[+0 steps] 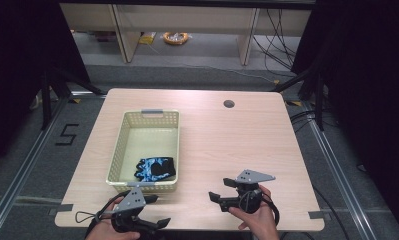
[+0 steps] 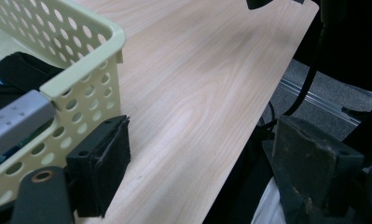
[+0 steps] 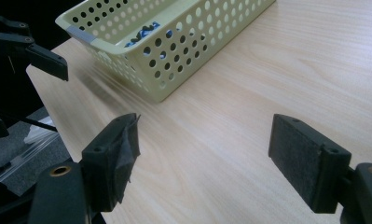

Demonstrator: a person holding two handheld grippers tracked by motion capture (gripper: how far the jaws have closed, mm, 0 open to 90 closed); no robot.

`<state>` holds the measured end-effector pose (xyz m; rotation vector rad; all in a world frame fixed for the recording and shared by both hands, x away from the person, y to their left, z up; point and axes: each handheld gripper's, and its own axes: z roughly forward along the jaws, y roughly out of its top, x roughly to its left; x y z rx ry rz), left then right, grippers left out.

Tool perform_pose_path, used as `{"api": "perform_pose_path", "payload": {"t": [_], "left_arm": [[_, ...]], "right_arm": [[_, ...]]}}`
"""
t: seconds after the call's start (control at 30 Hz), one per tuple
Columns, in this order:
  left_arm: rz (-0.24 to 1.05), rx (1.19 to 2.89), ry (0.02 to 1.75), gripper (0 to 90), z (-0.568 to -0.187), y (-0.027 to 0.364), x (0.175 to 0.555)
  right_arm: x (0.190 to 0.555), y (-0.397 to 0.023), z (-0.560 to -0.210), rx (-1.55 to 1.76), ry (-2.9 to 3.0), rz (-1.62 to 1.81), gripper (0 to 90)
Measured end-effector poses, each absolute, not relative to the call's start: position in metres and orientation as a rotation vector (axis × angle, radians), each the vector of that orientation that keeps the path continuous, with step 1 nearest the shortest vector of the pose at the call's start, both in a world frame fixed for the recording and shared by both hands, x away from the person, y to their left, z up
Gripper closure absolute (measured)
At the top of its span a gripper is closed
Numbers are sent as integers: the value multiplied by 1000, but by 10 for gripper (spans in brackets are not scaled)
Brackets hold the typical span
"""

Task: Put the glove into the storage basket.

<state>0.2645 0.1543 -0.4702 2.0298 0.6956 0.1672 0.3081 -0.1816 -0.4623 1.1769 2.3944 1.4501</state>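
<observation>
High view, perforated plastic basket (image 1: 149, 120) holding glove (image 1: 156, 168), woodgrain table (image 1: 227, 140), both grippers' jaws apart.

light wood-grain table (image 1: 222, 145) standing on grey floor (image 1: 32, 150), rounded corners, round cable hole (image 1: 229, 104) sitting near far edge right of centre. pale yellow perforated basket (image 1: 118, 150) resting directly on tabletop, left of centre, near end reaching close to near edge. rest of tabletop lying bare.
</observation>
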Motion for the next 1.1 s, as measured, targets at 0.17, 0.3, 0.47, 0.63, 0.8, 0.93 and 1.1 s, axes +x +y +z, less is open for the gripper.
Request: {"api": "perform_pose_path", "payload": {"t": [0.17,0.3,0.47,0.63,0.8,0.93,1.1], "left_arm": [[160,2043,712,167,-480,153,262],[175,2058,698,167,-487,154,261],[184,2090,713,167,-493,154,258],[202,2089,695,165,-497,153,257],[195,2115,679,158,-499,154,256],[189,2120,669,158,-501,155,254],[194,2108,710,158,-504,155,251]], "right_arm": [[304,-184,-466,1169,2395,1463,229],[302,-186,-470,1166,2401,1457,221],[297,-187,-475,1190,2416,1451,207],[291,-188,-477,1193,2435,1413,202],[289,-188,-482,1132,2453,1389,198],[284,-188,-484,1105,2474,1361,196],[279,-188,-488,1092,2508,1321,195]]}}
